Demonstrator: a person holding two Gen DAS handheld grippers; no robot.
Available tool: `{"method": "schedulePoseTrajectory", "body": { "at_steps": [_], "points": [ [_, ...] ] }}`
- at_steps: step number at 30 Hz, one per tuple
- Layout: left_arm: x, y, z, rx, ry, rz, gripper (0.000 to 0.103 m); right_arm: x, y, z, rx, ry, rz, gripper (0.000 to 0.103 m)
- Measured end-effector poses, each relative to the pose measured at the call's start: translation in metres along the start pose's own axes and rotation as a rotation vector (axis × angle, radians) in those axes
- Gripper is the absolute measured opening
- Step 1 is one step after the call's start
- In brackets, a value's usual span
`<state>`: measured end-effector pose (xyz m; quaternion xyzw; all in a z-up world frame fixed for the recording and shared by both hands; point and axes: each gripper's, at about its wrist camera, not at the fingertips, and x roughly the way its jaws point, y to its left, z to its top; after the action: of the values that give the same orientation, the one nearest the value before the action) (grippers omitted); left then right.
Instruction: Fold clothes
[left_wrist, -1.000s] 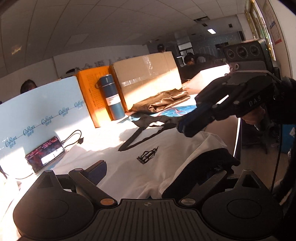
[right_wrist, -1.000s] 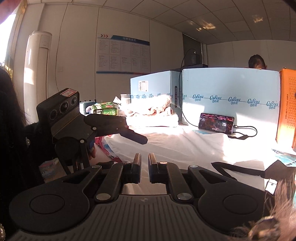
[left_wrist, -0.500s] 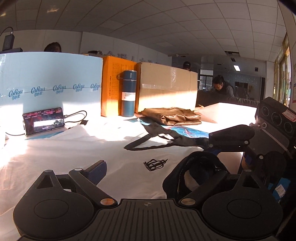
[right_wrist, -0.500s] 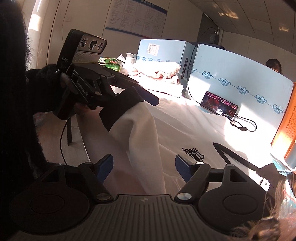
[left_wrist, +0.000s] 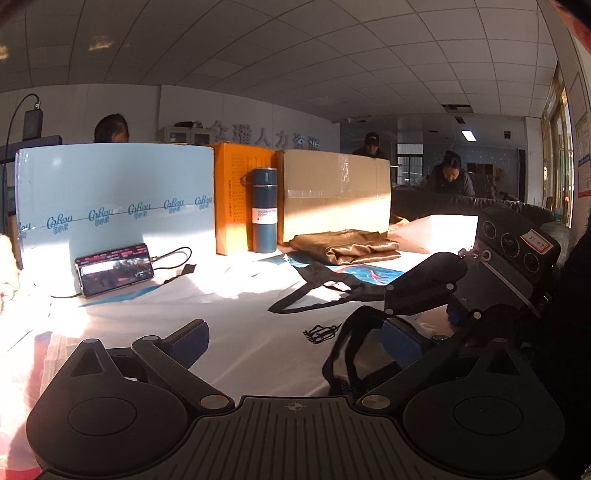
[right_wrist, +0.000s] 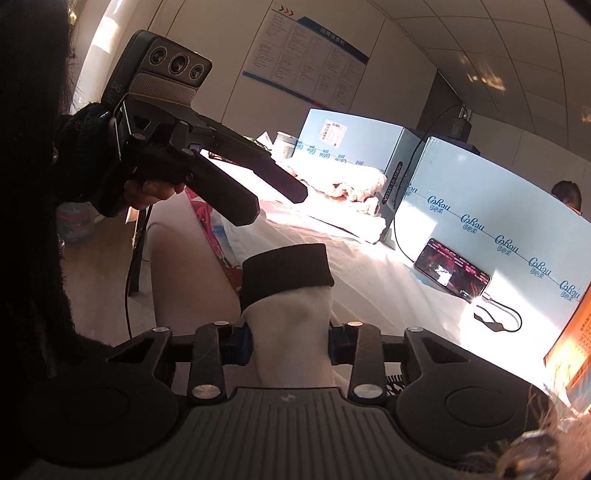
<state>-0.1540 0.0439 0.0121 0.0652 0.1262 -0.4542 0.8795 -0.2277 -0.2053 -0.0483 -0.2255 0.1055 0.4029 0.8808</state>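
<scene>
A white shirt (left_wrist: 255, 332) with a small black logo (left_wrist: 321, 334) lies spread on the table. Its sleeve (right_wrist: 291, 325), ending in a black cuff (right_wrist: 286, 266), stands up between the blue pads of my right gripper (right_wrist: 291, 343). The jaws are closing and the pads press on the sleeve from both sides. In the left wrist view the right gripper (left_wrist: 417, 302) comes in from the right, with the cuff (left_wrist: 347, 350) hanging below it. My left gripper (left_wrist: 295, 328) is open over the shirt with nothing between its fingers. From the right wrist it shows as the left gripper (right_wrist: 277, 206), raised at upper left, apart from the sleeve.
A phone (left_wrist: 114, 269) on a cable leans on a light-blue board (left_wrist: 110, 199). Behind the shirt stand an orange box (left_wrist: 231, 199), a blue bottle (left_wrist: 264, 210) and a cardboard box (left_wrist: 332, 192). A folded brown garment (left_wrist: 343, 247) and a black strap (left_wrist: 314, 291) lie nearby. A fluffy pile (right_wrist: 343, 184) sits far left.
Half a second ago the left gripper held the black cuff up and the right jaws stood wide. Now the left gripper has let go and drawn away, and the right jaws have closed on the sleeve.
</scene>
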Motion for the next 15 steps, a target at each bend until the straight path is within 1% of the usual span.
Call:
{"method": "schedulePoseTrajectory", "body": {
  "at_steps": [1, 2, 4, 8, 10, 11, 13, 14, 15],
  "points": [
    [-0.003, 0.003, -0.002, -0.002, 0.012, 0.014, 0.101, -0.003, -0.002, 0.001, 0.020, -0.013, 0.019, 0.018],
    [-0.004, 0.004, -0.005, 0.001, 0.024, 0.023, 0.101, -0.008, -0.004, 0.003, 0.044, -0.030, 0.036, 0.016],
    [0.001, 0.002, -0.008, 0.018, 0.045, 0.027, 0.101, -0.018, -0.011, 0.007, 0.098, -0.072, 0.043, 0.010],
    [0.020, -0.004, -0.014, 0.053, 0.080, 0.026, 0.101, -0.028, -0.029, 0.013, 0.185, -0.146, 0.021, 0.007],
    [0.034, -0.002, -0.019, 0.035, 0.098, 0.003, 0.101, -0.029, -0.038, 0.016, 0.207, -0.173, 0.015, 0.006],
    [0.038, 0.000, -0.020, 0.045, 0.115, 0.015, 0.100, -0.030, -0.042, 0.017, 0.215, -0.186, 0.012, 0.006],
    [0.046, 0.005, -0.023, 0.064, 0.148, 0.039, 0.089, -0.032, -0.050, 0.020, 0.223, -0.207, 0.004, 0.006],
    [0.046, 0.009, -0.024, 0.075, 0.157, 0.056, 0.074, -0.032, -0.053, 0.021, 0.227, -0.215, -0.001, 0.006],
    [0.046, 0.014, -0.024, 0.085, 0.166, 0.073, 0.056, -0.033, -0.057, 0.022, 0.230, -0.223, -0.005, 0.006]
  ]
}}
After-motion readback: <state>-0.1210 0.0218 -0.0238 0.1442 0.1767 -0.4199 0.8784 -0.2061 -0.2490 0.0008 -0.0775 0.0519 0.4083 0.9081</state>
